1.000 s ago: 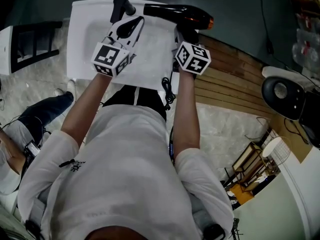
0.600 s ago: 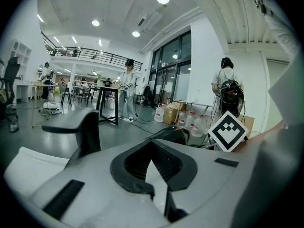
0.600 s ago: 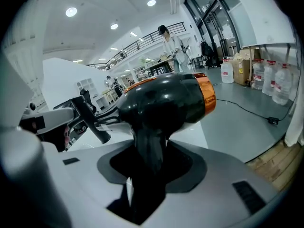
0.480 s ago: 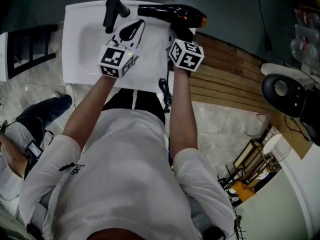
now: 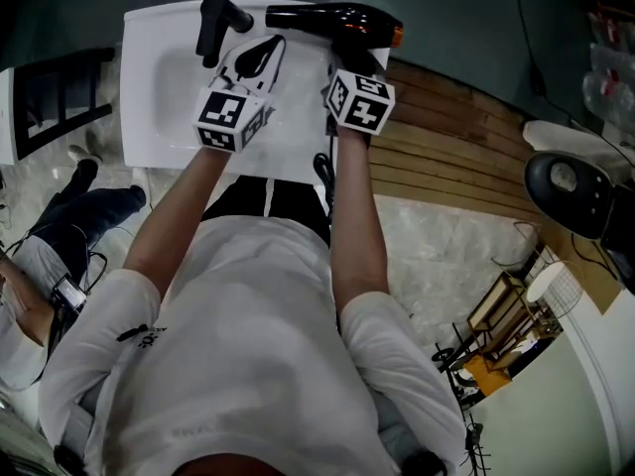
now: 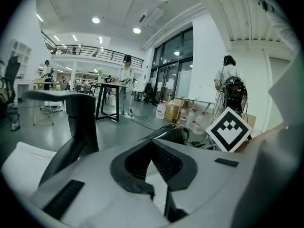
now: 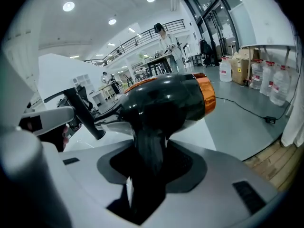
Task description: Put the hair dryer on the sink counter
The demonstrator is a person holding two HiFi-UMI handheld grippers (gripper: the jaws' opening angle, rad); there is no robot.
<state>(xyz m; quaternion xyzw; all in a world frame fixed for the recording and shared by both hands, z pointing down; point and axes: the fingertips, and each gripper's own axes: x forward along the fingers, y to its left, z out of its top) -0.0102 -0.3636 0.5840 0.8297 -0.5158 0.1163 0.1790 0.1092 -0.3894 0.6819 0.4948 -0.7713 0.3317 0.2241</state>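
Observation:
A black hair dryer [image 5: 332, 18] with an orange ring hangs over the back of the white sink counter [image 5: 159, 87], its body lying crosswise. My right gripper [image 5: 349, 56] is shut on its handle, and in the right gripper view the handle [image 7: 149, 146] runs down between the jaws under the glossy body [image 7: 166, 99]. Its cord [image 5: 325, 172] hangs off the counter's front edge. My left gripper [image 5: 270, 46] hovers over the basin next to the black faucet [image 5: 218, 23], jaws together with nothing in them. In the left gripper view [image 6: 159, 139] the dryer [image 6: 173, 132] shows just beyond the tips.
The faucet [image 7: 85, 113] stands left of the dryer. A wooden slatted floor [image 5: 446, 147] lies right of the counter, with a black round device [image 5: 571, 191] beyond it. A dark rack [image 5: 50, 97] and a seated person [image 5: 40, 256] are on the left.
Both grippers have sunk toward the sink counter, the right one carrying the hair dryer with it. The grip on the handle is unchanged.

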